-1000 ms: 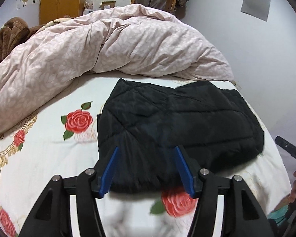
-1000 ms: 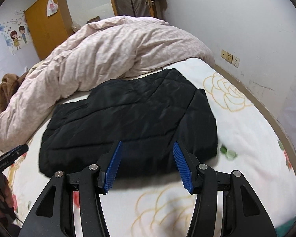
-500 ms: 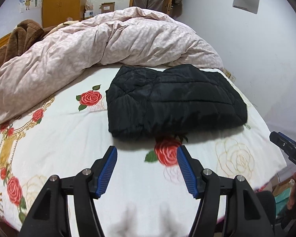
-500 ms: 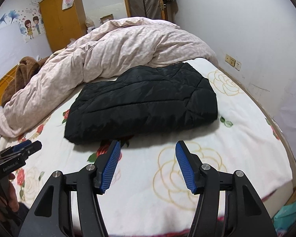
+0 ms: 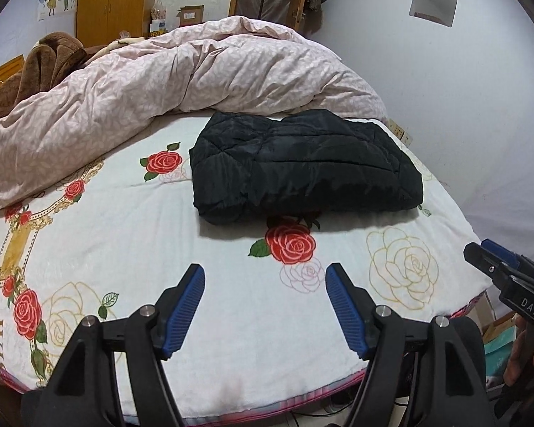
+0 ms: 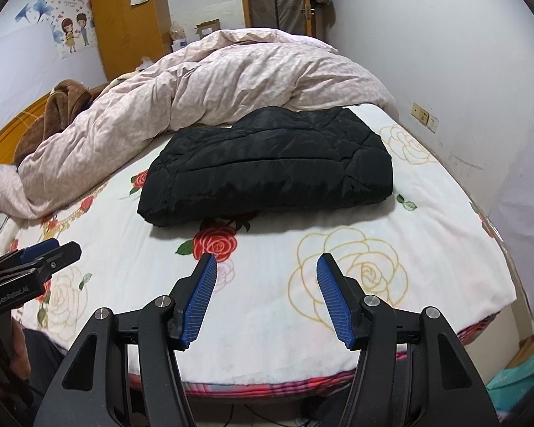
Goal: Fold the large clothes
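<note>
A black quilted jacket (image 5: pixel 302 163) lies folded into a compact rectangle on the rose-print bed sheet (image 5: pixel 124 235); it also shows in the right wrist view (image 6: pixel 267 170). My left gripper (image 5: pixel 265 277) is open and empty, held over the bed's near edge well short of the jacket. My right gripper (image 6: pixel 266 267) is open and empty too, equally far back. Each gripper shows at the edge of the other's view: the right one (image 5: pixel 509 277), the left one (image 6: pixel 35 259).
A rumpled pink duvet (image 5: pixel 167 78) is heaped along the far side of the bed, touching the jacket's back edge. A brown blanket (image 5: pixel 35 67) lies at the far left. A white wall (image 5: pixel 480 106) runs along the right. Boxes (image 6: pixel 523 366) sit on the floor at right.
Both grippers have pulled back from the jacket toward the bed's near edge. The jacket stays folded where it lay and looks smaller and farther off.
</note>
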A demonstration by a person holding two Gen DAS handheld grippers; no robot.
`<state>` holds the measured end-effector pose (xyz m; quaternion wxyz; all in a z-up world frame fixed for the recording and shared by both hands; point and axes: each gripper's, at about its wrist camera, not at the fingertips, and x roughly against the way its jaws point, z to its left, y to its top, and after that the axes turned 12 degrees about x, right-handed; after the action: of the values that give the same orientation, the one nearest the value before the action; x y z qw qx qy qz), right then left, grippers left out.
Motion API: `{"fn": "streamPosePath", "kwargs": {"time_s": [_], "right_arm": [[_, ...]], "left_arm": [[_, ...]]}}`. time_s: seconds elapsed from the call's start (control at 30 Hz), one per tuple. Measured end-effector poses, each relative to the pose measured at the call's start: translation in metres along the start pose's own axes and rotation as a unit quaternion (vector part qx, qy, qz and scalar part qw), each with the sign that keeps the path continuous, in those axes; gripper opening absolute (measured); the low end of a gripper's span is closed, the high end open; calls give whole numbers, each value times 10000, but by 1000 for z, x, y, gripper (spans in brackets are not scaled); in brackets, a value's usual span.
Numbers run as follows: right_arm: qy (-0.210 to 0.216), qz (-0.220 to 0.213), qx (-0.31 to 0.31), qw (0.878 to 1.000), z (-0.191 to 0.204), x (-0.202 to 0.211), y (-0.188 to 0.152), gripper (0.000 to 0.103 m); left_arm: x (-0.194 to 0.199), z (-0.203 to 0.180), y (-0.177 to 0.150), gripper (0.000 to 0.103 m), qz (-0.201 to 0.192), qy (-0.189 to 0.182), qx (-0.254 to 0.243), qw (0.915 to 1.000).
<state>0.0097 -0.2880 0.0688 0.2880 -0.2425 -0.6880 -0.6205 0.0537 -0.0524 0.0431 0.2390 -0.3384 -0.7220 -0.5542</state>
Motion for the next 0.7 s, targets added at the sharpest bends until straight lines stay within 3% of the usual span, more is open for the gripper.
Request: {"fn": "streamPosePath", "kwargs": {"time_s": [0.7], "right_arm": [[-72,13,31,10000,1,3,-1,59]], "left_arm": [[2,-8,-4,72,-43,34,-147,9999]]}}
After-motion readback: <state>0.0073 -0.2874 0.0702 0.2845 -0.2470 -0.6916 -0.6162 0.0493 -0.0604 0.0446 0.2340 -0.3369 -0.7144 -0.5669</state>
